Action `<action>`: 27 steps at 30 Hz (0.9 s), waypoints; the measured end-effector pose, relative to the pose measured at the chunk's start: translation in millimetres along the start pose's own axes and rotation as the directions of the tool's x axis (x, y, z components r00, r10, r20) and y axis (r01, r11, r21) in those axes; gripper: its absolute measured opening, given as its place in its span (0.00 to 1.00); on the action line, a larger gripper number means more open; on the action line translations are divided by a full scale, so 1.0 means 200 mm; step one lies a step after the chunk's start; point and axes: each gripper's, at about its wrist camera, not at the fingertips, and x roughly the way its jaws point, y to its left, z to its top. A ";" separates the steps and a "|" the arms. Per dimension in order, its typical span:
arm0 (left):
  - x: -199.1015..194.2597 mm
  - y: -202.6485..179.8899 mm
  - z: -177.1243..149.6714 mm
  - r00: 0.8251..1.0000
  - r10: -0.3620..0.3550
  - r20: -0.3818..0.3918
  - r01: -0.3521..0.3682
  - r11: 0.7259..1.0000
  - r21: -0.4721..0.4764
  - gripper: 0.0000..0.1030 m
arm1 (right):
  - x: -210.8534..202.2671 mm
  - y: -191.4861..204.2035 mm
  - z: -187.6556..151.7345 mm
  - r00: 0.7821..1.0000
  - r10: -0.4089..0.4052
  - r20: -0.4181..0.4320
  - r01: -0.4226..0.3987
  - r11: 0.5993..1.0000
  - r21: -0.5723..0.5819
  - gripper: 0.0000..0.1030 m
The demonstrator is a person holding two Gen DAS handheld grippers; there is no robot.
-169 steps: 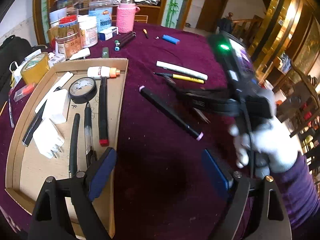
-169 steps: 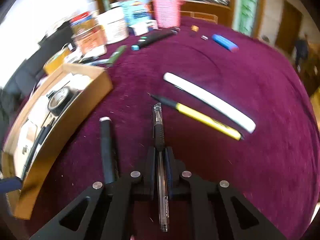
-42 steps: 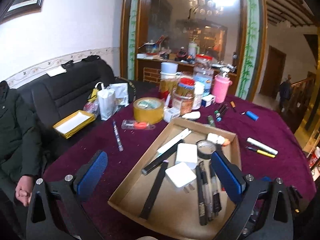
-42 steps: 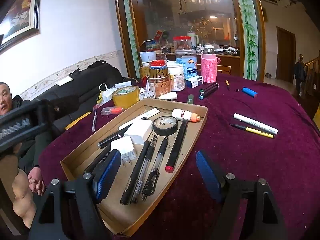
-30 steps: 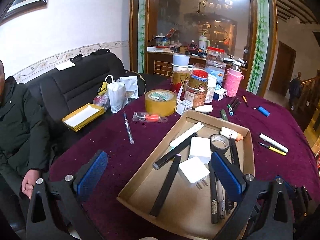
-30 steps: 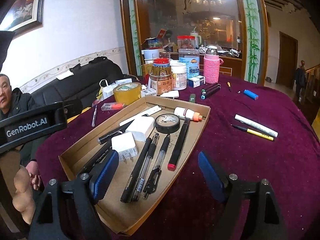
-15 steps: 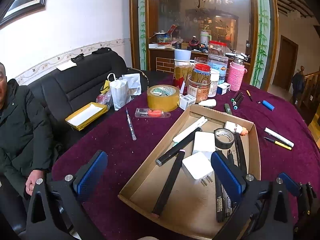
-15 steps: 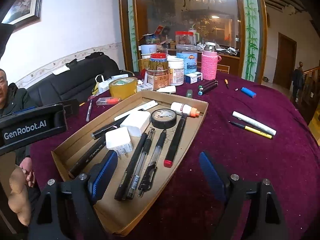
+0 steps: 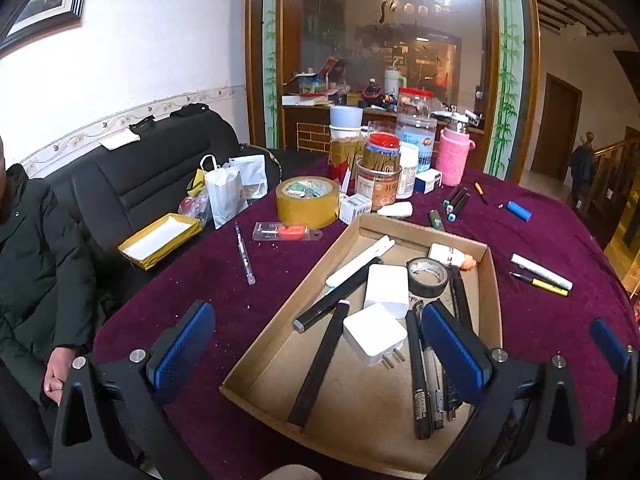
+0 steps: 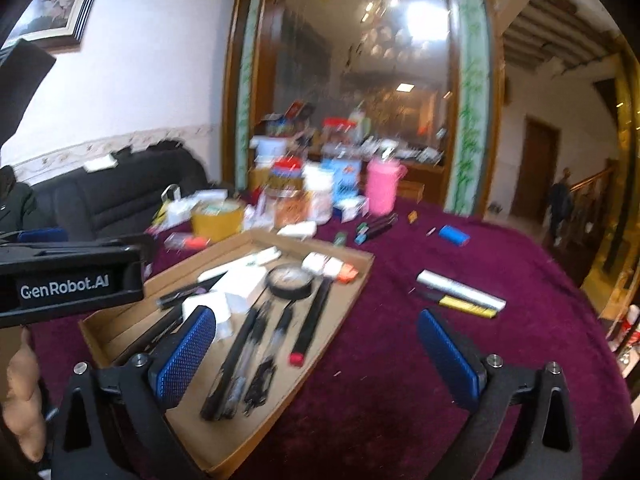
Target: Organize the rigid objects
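Item one, my left gripper (image 9: 316, 344): jaws spread wide, nothing between them, hanging above the near end of the cardboard tray (image 9: 495, 280). Item two, my right gripper (image 10: 316, 354): jaws at their widest, having just been opening, nothing between the pads, hanging over the tray's near right edge and the purple tablecloth (image 10: 400, 380); its view is smeared, so I read detail from the left view. Tray contents, already gathered: two white chargers (image 9: 386, 290), a roll of black tape (image 9: 427, 277), a small white glue bottle with an orange cap (image 9: 452, 257), a white marker (image 9: 360, 257), two long black bars (image 9: 320, 364), and a row of black pens (image 9: 418, 372) along the right side. Still loose on the cloth, by my count: a white marker and a yellow pen (image 9: 538, 275) lying side by side to the right of the tray, well apart from it; a blue lighter (image 9: 518, 211) farther back; a cluster of dark markers (image 9: 456, 202) and a green one near the pink-sleeved bottle (image 9: 454, 156); a clear pen (image 9: 245, 258) and a small packaged item left of the tray. Tape roll, jars and boxes stand at the far edge. I judge the job well over half done, with the pair at right the handiest next pick.
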 end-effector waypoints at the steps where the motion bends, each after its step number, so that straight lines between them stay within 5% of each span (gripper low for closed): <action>1: -0.01 0.00 0.00 1.000 0.002 -0.001 -0.002 1.000 -0.002 1.00 | -0.02 0.00 -0.01 0.999 -0.028 0.031 0.029 1.000 -0.002 0.99; 27: -0.05 -0.03 -0.03 1.000 0.017 -0.023 -0.017 1.000 0.012 1.00 | -0.02 0.03 -0.06 0.997 -0.059 -0.055 0.055 0.996 -0.075 0.99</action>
